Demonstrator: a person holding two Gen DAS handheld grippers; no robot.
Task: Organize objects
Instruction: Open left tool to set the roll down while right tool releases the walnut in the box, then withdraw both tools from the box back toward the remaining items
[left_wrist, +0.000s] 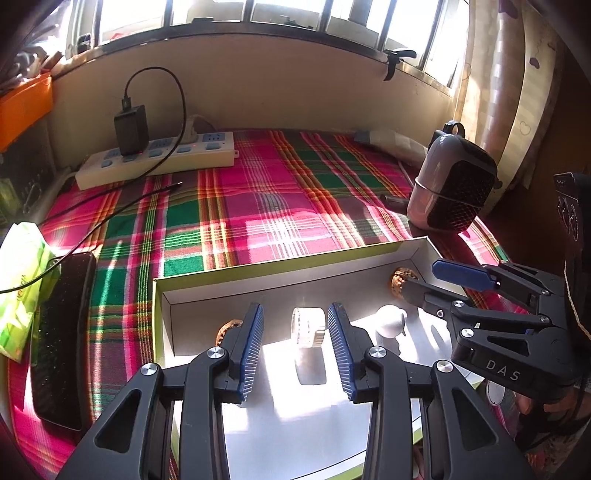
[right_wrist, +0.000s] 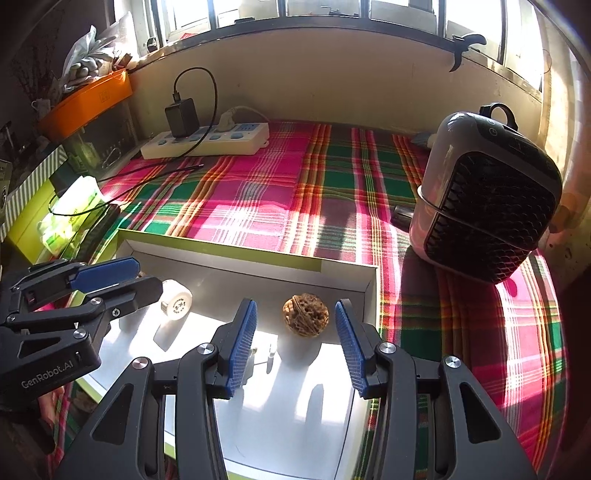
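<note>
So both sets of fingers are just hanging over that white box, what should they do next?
Probably pull both back out of the shallow white cardboard box. The left gripper stands open around the white ribbed roll without touching it, and the right gripper is open, clear of the brown wrinkled walnut. Both items already rest inside, so they look placed.

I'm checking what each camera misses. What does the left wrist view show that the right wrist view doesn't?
Only the left wrist view: a second walnut behind the left tool's finger, and a black case on the cloth.
Only the right wrist view: a striped box at the left edge.
Both: the white-lined box, the walnut near its right wall, a white roll, the power strip and the heater.
</note>
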